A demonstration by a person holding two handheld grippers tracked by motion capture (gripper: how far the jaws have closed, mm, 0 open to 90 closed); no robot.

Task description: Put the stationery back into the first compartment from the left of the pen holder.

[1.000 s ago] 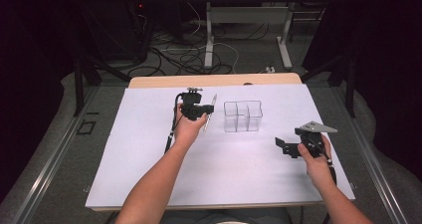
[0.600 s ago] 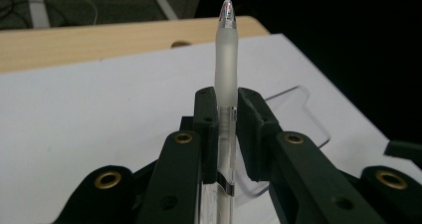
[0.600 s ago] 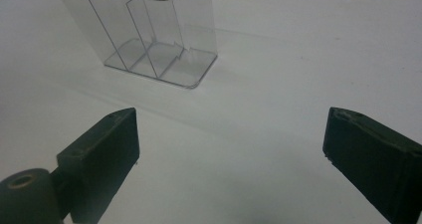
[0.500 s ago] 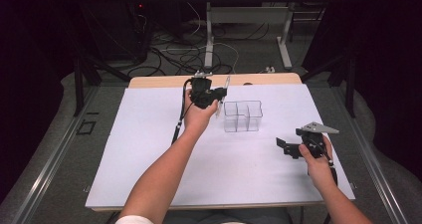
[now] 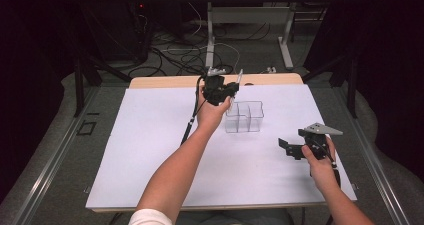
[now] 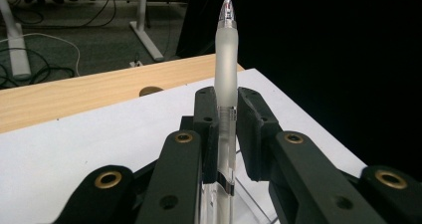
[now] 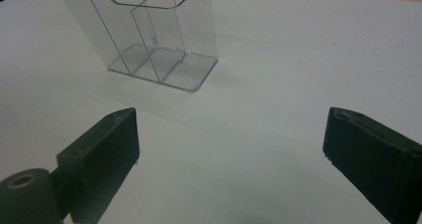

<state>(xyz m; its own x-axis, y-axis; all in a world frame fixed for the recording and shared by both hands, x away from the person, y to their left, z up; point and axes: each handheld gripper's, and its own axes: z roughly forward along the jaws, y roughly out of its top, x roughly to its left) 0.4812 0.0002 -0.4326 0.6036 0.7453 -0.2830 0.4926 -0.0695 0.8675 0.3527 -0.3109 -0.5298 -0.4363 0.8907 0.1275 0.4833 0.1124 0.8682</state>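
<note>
1. The left gripper (image 5: 231, 88) is raised above the far side of the mat (image 5: 150, 150), just beside the left edge of the holder (image 5: 243, 116). Its jaws are clamped on a pen (image 6: 225, 84), which stands upright between them.

2. The holder — clear plastic, split into compartments — looks empty, though its transparent walls make that hard to confirm. The pen is not yet inside; lowering and releasing it is probably what remains.

3. The right gripper (image 5: 291, 148) rests low near the mat's right edge — jaws spread wide, grasping nothing.
</note>
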